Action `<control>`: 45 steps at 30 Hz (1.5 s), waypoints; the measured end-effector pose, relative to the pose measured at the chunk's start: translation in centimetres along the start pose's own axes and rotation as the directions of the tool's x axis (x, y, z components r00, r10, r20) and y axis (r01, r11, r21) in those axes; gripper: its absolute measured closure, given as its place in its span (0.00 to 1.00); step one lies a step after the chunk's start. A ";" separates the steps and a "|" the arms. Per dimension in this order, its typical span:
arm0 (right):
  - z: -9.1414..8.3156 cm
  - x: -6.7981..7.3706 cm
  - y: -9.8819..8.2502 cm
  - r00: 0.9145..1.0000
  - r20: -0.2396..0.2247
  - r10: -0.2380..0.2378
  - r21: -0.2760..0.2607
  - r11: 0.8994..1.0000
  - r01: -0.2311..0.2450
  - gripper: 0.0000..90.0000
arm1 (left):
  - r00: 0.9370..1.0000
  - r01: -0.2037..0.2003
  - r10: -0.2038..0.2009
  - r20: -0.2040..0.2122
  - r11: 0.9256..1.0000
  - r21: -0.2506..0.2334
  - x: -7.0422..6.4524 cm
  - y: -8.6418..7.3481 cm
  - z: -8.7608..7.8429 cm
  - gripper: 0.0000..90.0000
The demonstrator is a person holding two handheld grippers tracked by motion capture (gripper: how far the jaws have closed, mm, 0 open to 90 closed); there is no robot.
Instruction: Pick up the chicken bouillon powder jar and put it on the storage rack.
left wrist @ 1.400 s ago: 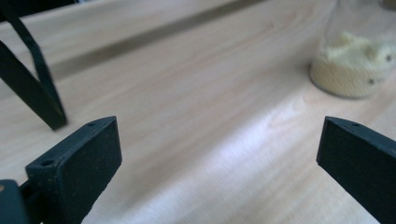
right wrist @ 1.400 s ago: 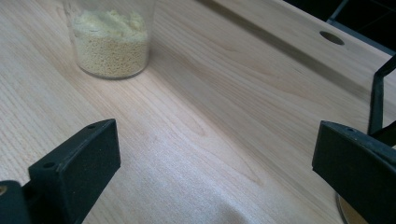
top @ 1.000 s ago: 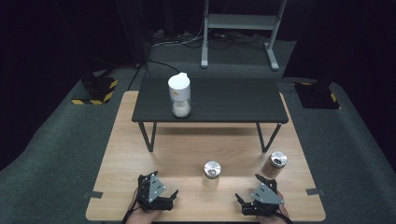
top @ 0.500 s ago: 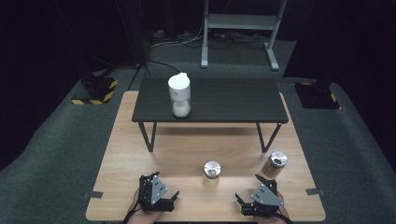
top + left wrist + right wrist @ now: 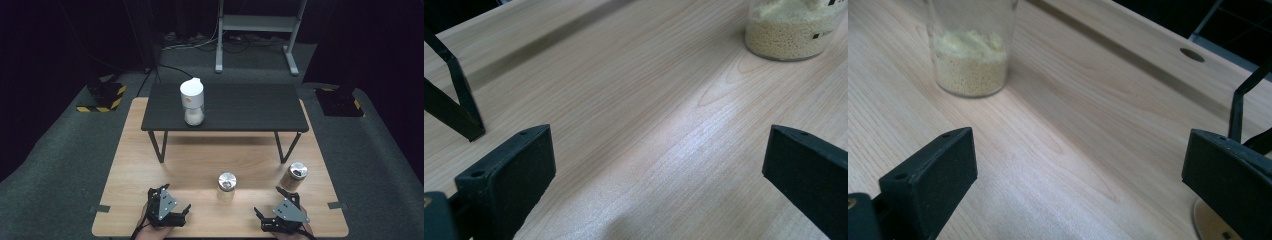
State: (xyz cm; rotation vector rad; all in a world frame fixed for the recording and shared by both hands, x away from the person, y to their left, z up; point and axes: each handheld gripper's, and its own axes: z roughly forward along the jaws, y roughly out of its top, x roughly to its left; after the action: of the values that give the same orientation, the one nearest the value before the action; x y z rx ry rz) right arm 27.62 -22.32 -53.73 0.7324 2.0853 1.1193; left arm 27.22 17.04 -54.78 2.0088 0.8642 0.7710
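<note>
Both grippers rest low at the wooden table's (image 5: 150, 165) near edge, left gripper (image 5: 176, 210) and right gripper (image 5: 274, 208) jaws spread wide, empty. The middle jar (image 5: 226, 186) stands between them at 12 o'clock; a second jar (image 5: 294, 175) sits at 1 o'clock of the right gripper. Nothing has changed from 0.5 s earlier.

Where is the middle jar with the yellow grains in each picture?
High view: the jar stands near the front middle of the wooden table, between the two hands.
Left gripper view: the jar is in the top right corner, cut off by the picture's edge.
Right gripper view: the jar is at the top left, with its top cut off.
Shared landmark: the wooden table that it stands on.
</note>
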 end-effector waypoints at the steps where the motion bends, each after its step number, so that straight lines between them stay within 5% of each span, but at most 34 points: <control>1: -0.1 0.0 0.2 1.000 -0.002 -0.004 -0.006 1.000 0.004 0.00 | 1.000 0.001 -0.001 0.001 1.000 -0.003 0.0 0.0 0.0 0.01; 8: -0.6 0.3 1.1 1.000 0.003 -0.029 -0.036 0.999 0.029 0.00 | 1.000 0.000 0.001 0.011 1.000 -0.007 0.0 0.0 -0.1 0.01; 45: 0.4 1.4 6.8 0.998 -0.044 0.039 -0.113 0.993 -0.044 0.00 | 1.000 0.001 0.000 0.023 1.000 -0.016 0.1 -0.1 -0.1 0.01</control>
State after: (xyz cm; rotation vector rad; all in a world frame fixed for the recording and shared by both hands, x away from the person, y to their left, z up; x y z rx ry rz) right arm 28.18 -17.84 -48.47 0.7056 2.0298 1.2748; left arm 27.17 17.22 -54.76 1.9998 0.8434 0.7512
